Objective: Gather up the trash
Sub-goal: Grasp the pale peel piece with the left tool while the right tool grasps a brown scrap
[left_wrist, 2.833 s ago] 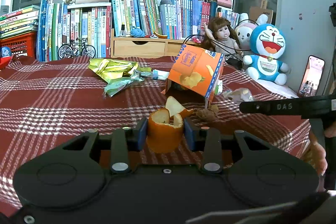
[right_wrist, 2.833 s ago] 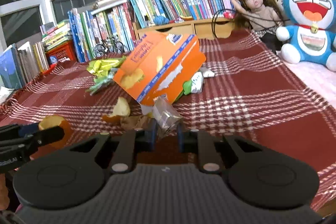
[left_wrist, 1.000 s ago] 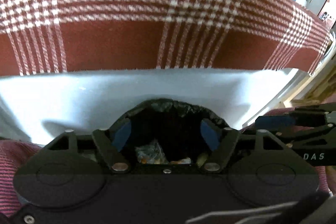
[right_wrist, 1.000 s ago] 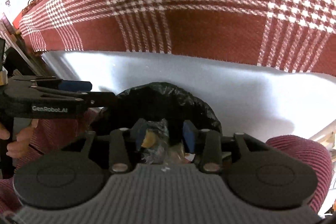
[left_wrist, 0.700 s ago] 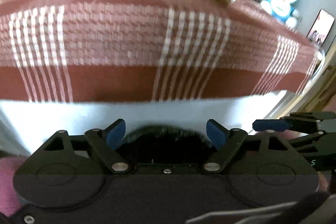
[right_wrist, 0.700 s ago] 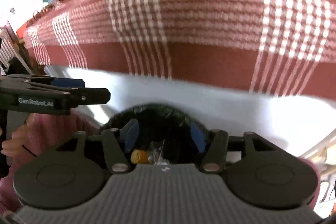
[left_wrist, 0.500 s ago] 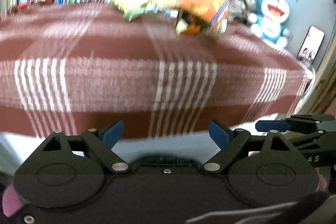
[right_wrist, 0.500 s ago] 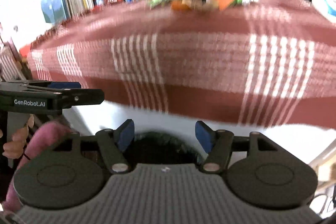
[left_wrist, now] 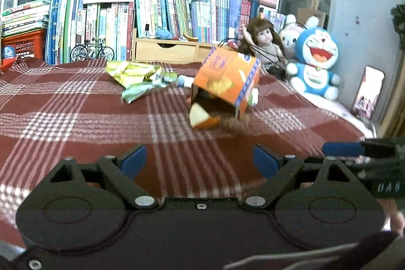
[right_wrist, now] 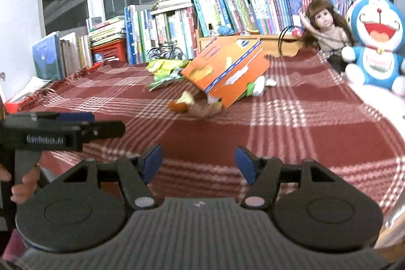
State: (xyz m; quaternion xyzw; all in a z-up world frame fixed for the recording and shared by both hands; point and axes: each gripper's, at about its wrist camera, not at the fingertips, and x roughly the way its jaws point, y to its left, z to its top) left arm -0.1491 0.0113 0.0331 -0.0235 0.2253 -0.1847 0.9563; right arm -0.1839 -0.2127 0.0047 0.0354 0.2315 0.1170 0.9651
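Trash lies mid-table on the red plaid cloth (left_wrist: 63,118). An orange carton (left_wrist: 226,79) (right_wrist: 227,74) is tipped over. In front of it sit an orange peel (left_wrist: 201,118) (right_wrist: 181,103) and a brown scrap (left_wrist: 236,123) (right_wrist: 205,110). Yellow-green wrappers (left_wrist: 133,74) (right_wrist: 165,67) lie behind and to its left. My left gripper (left_wrist: 200,160) is open and empty, above the near part of the table. Also open and empty, my right gripper (right_wrist: 198,160) hovers at the table's front edge. Each gripper shows at the side of the other's view.
Books (left_wrist: 106,24) line the back of the table, with a wooden drawer box (left_wrist: 164,51) and a toy bicycle (left_wrist: 92,51). A doll (left_wrist: 262,42) and a blue plush toy (left_wrist: 315,62) sit at the back right. A phone (left_wrist: 368,92) leans at the right.
Both grippers let go of their trash over the black bin bag below the table edge, then rose and tilted up to face the table. Both are now open and empty.
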